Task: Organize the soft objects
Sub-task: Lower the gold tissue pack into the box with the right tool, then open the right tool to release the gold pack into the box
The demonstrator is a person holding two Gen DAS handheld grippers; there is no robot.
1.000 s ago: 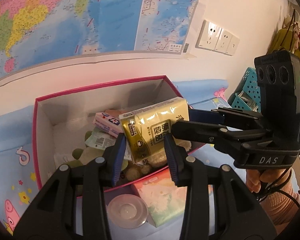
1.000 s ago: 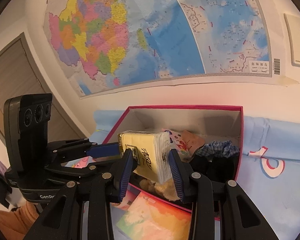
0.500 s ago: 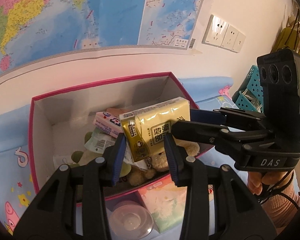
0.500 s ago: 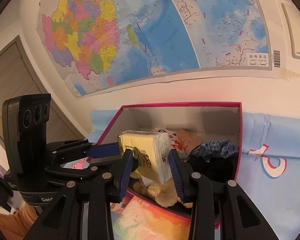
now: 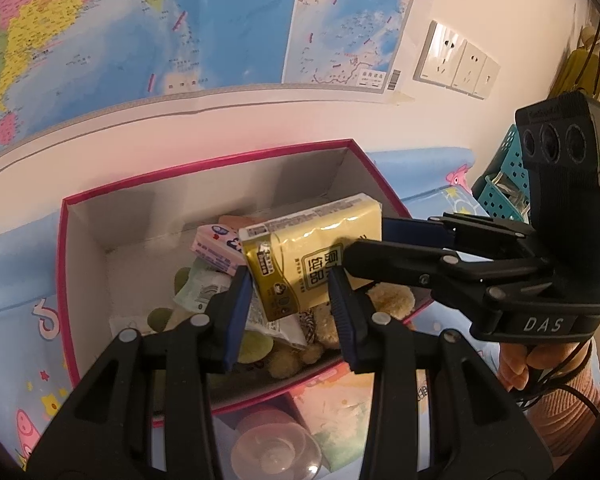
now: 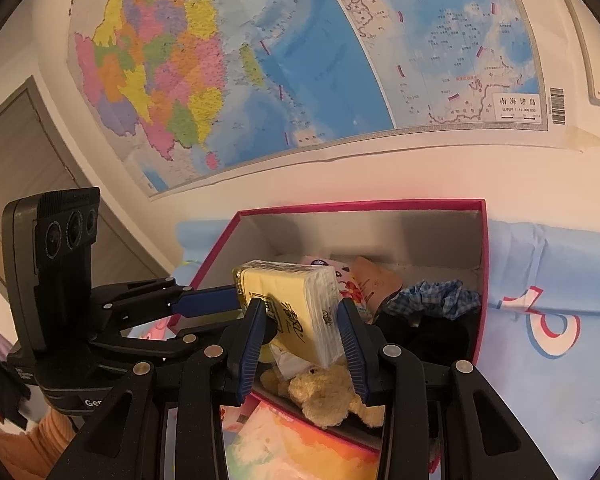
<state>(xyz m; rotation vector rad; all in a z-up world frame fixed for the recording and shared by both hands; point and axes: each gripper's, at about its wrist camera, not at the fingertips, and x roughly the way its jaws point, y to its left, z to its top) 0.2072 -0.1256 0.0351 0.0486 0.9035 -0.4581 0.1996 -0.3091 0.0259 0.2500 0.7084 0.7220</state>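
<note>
The pack [image 5: 312, 256] was held above the box [image 5: 80, 240], toys [image 6: 328, 392] beneath; a map [image 6: 300, 60] was hung behind.

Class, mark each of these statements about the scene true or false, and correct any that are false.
1. Both grippers grip the yellow tissue pack. True: the left gripper and the right gripper clamp it.
2. The pack lies on the box floor. False: it hangs above the pink-rimmed box.
3. The box is empty. False: a plush toy and other items lie inside.
4. A map hangs on the wall. True.
</note>
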